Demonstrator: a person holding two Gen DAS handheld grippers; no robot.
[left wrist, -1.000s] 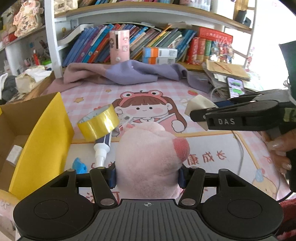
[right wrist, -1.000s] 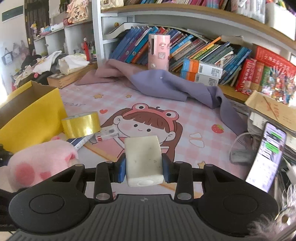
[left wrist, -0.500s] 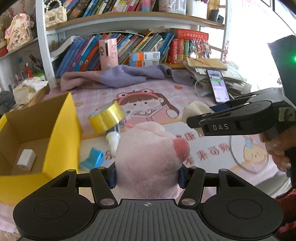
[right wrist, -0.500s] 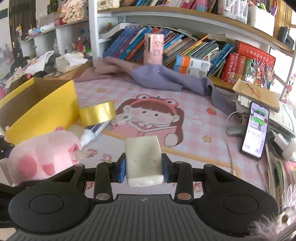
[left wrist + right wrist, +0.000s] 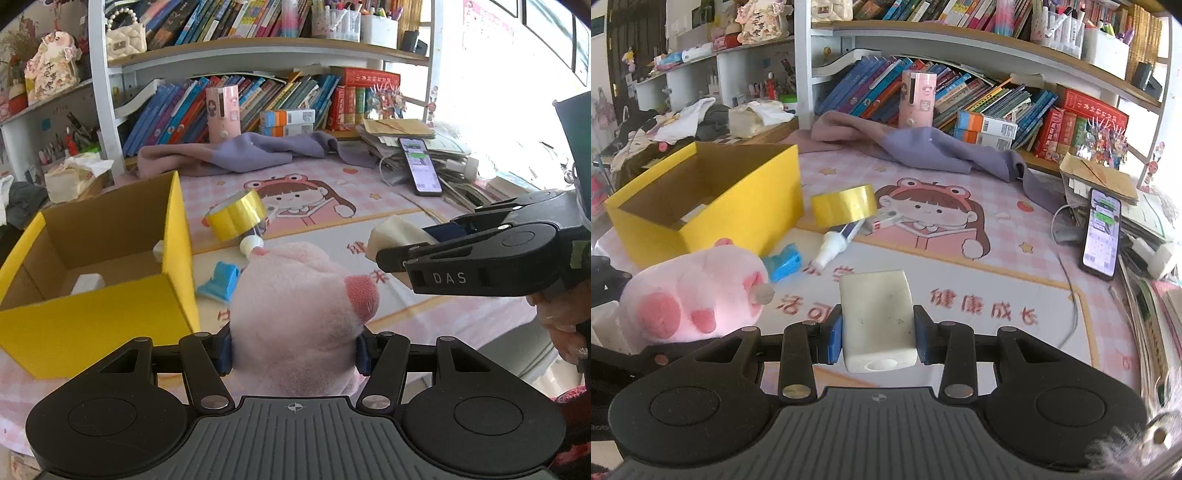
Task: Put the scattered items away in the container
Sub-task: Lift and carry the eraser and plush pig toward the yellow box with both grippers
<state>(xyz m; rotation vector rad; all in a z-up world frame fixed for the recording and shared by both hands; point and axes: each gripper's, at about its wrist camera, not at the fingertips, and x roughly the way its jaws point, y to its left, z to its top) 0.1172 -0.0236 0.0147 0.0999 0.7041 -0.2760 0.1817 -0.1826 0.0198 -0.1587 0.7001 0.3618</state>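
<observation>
Left wrist: left gripper (image 5: 293, 349) clamps pink plush toy (image 5: 295, 314), right of yellow box (image 5: 92, 325); small white pieces inside, unclear what. Right wrist: right gripper (image 5: 878, 334) clamps white block (image 5: 877, 319) above mat (image 5: 1015, 280); yellow tape roll (image 5: 845, 205), blue item (image 5: 785, 263) beside the box.

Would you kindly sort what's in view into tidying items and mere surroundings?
Job: box, plush, white block, tape, tube, blue item.
Lying about: phone, cloth, books, pink cylinder.
</observation>
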